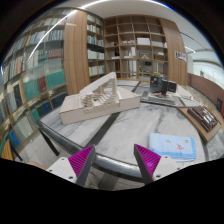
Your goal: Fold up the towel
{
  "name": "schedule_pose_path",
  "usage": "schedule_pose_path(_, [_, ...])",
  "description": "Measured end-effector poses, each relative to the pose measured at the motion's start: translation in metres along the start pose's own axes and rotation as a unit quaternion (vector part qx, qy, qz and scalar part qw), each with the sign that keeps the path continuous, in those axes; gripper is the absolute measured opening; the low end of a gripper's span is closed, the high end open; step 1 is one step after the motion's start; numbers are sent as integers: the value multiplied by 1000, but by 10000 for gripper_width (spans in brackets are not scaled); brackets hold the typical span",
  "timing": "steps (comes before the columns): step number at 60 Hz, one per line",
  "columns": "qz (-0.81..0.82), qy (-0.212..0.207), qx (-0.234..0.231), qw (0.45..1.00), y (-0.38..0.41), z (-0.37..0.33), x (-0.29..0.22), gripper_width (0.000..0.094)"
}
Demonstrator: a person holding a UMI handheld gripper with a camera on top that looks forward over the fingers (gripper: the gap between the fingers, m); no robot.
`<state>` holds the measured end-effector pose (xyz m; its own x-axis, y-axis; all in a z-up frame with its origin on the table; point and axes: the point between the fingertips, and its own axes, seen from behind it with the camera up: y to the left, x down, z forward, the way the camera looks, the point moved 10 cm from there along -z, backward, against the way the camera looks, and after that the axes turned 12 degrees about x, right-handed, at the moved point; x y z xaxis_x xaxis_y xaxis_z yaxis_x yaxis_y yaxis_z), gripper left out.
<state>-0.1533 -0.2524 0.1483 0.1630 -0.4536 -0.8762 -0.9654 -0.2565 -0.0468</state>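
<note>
Pale blue and white, the folded towel (174, 146) lies flat on the grey table (120, 135), ahead of the gripper (115, 160) and off toward its right finger, well clear of both fingers. Nothing sits between them: the 2 magenta pads (82, 160) face each other across a wide gap, so the jaws stand wide apart and hold nothing. No hand or sleeve shows, only the 2 fingers, and they are raised above the tabletop, looking forward and slightly down across it, well short of the towel. A grey bar or rail (95, 160) runs across the near edge of the table, just beyond the fingertips. Further out, in the middle of the table, stands a long cream-coloured architectural model (98, 100) with stepped tiers. Past it on the right there is dark equipment (160, 86) on a desk, too small to name. Against the right wall sits a wooden tray or case (203, 119). Tall bookshelves (130, 45) full of books line the far wall and the left side of the room
</note>
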Motion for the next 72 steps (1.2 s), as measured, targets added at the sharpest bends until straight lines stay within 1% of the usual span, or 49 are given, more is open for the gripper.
schedule_pose_path(4, [-9,8,25,1000,-16,14,2,804])
schedule_pose_path(9, [-24,7,53,998,-50,56,5,803])
schedule_pose_path(11, [-32,14,65,997,-54,66,8,803])
schedule_pose_path(13, [-40,23,71,996,-62,81,12,784])
schedule_pose_path(18, [-51,49,83,994,-79,117,23,700])
schedule_pose_path(24, [-59,69,97,991,-90,142,35,670])
schedule_pose_path(25, [-61,75,97,991,-91,144,38,672])
schedule_pose_path(26, [-54,67,90,992,-91,146,36,706])
schedule_pose_path(27, [-46,63,90,993,-92,147,35,618])
schedule_pose_path(28, [-43,67,91,993,-92,147,38,617])
schedule_pose_path(29, [-37,67,86,993,-93,149,37,564])
schedule_pose_path(32, [-21,65,83,994,-92,146,39,487])
schedule_pose_path(33, [-20,66,89,994,-95,149,38,433])
schedule_pose_path(37, [-39,60,131,989,-110,153,38,31])
schedule_pose_path(38, [-40,57,134,989,-112,154,38,38])
schedule_pose_path(42, [-29,52,123,991,-113,153,39,14])
schedule_pose_path(49, [-1,65,100,993,-117,150,34,5])
schedule_pose_path(51, [13,60,95,994,-121,146,29,5])
schedule_pose_path(54, [23,38,93,995,-129,137,15,5])
schedule_pose_path(58, [38,5,102,994,-149,119,-6,4])
schedule_pose_path(63, [69,-16,119,990,-186,100,-22,5])
schedule_pose_path(68, [69,-16,152,986,-230,90,-15,5])
schedule_pose_path(72, [60,5,178,982,-259,93,2,20])
